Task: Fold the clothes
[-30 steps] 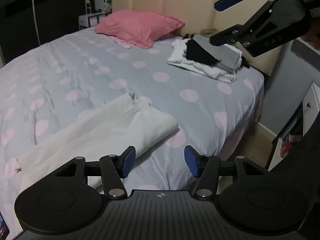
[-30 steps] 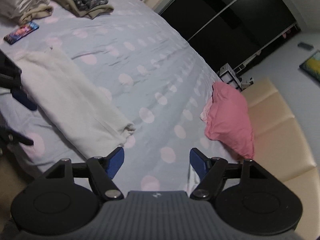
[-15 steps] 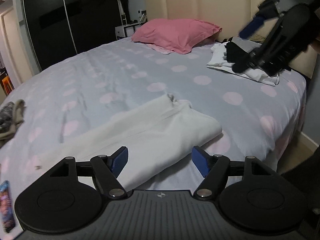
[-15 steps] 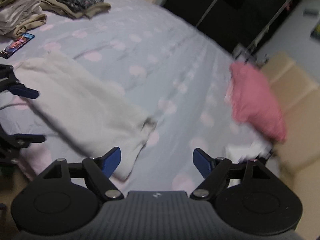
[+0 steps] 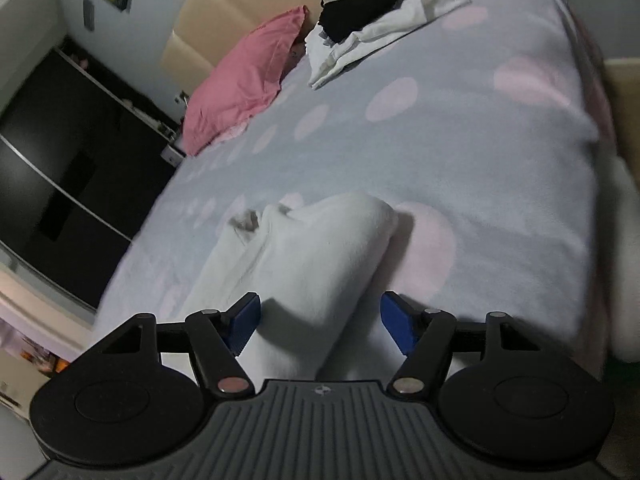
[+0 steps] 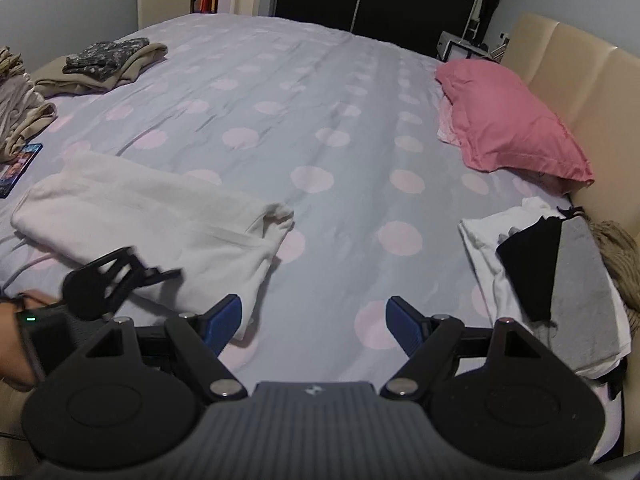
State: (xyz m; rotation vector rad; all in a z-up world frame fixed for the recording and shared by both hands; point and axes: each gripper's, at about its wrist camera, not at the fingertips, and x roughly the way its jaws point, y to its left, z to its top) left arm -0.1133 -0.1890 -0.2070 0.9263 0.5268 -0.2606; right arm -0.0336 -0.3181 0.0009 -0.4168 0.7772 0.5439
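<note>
A white garment (image 5: 320, 248) lies folded into a long strip near the front edge of the bed (image 6: 320, 120). In the left wrist view its thick rounded end sits between the blue pads of my left gripper (image 5: 320, 320). Those jaws are closing, but the pads stand clear of the cloth. From the right wrist, the white garment (image 6: 152, 216) runs leftward, with the left gripper (image 6: 156, 266) low over its near edge. My right gripper (image 6: 314, 320) hangs open above bare sheet, just right of the garment's end, with nothing between its fingers.
A pink pillow (image 6: 508, 120) rests against the beige headboard (image 6: 580, 80). A folded stack of white, black and grey clothes (image 6: 552, 272) sits at the right bed edge. More folded clothes (image 6: 108, 60) and a phone (image 6: 18, 164) lie far left. A hand with a watch (image 6: 16, 332) holds the left gripper.
The left gripper has dropped and rolled, closing in on the garment's rounded end. The right gripper has rolled level and moved lower toward the bed's front edge.
</note>
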